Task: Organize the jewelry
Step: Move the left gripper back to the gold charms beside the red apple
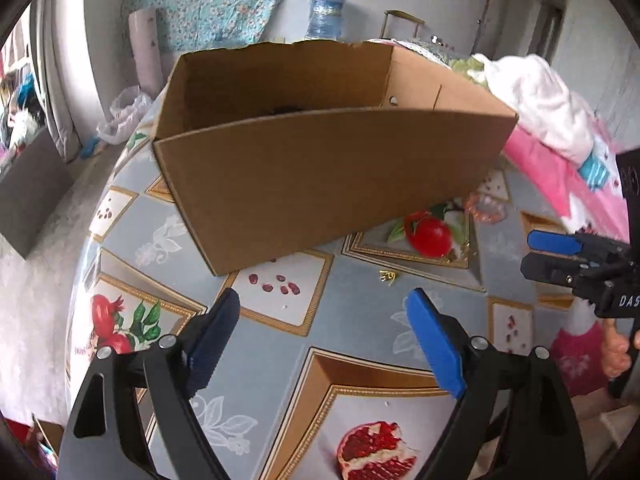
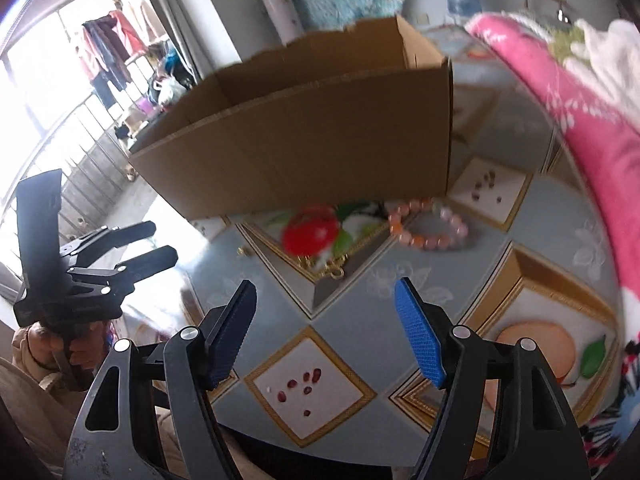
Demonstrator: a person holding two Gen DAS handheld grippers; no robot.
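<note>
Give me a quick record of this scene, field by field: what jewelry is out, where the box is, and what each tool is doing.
surface: table with a fruit-print cloth
container: open cardboard box, standing on the table
beaded bracelet: pink and orange bracelet, on the cloth just past the box's near corner
small gold piece: gold item, on the cloth in front of the box; type too small to tell
left tool: left tool open, holding nothing
right tool: right tool open, holding nothing
clutter: pink fabric at the table's right side
</note>
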